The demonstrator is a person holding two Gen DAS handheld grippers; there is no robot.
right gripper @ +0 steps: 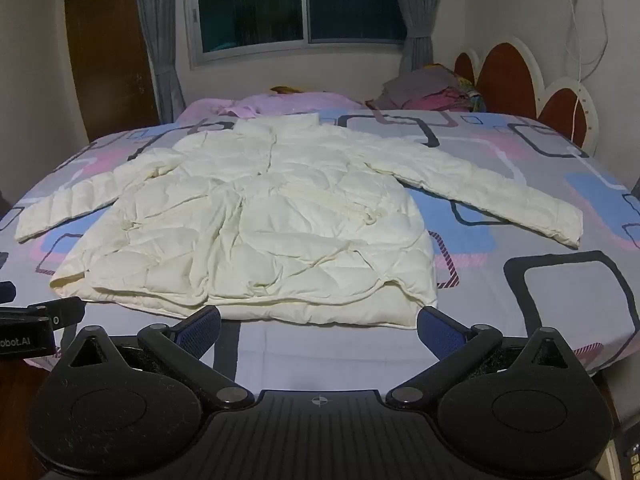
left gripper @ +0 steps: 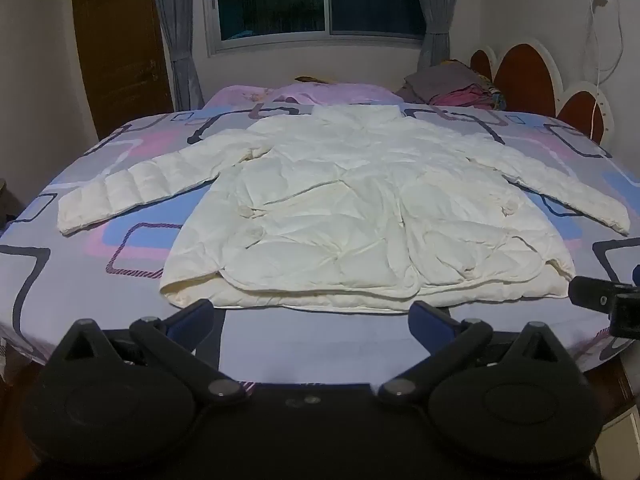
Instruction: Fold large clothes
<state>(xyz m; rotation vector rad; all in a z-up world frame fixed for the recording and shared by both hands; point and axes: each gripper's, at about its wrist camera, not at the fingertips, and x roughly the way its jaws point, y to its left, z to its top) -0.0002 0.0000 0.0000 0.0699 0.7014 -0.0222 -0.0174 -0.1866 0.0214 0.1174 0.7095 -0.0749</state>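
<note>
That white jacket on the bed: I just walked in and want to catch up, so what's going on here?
A cream-white quilted puffer jacket lies spread flat on the patterned bedsheet, both sleeves stretched outward. A person holds two grippers just short of its hem: the left gripper and right gripper, both open and touching nothing. No fold has been made yet.

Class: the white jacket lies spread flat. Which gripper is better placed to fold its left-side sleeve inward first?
Probably the left gripper: the left sleeve lies on its side, nearer than to the right gripper. Both have open jaws.
</note>
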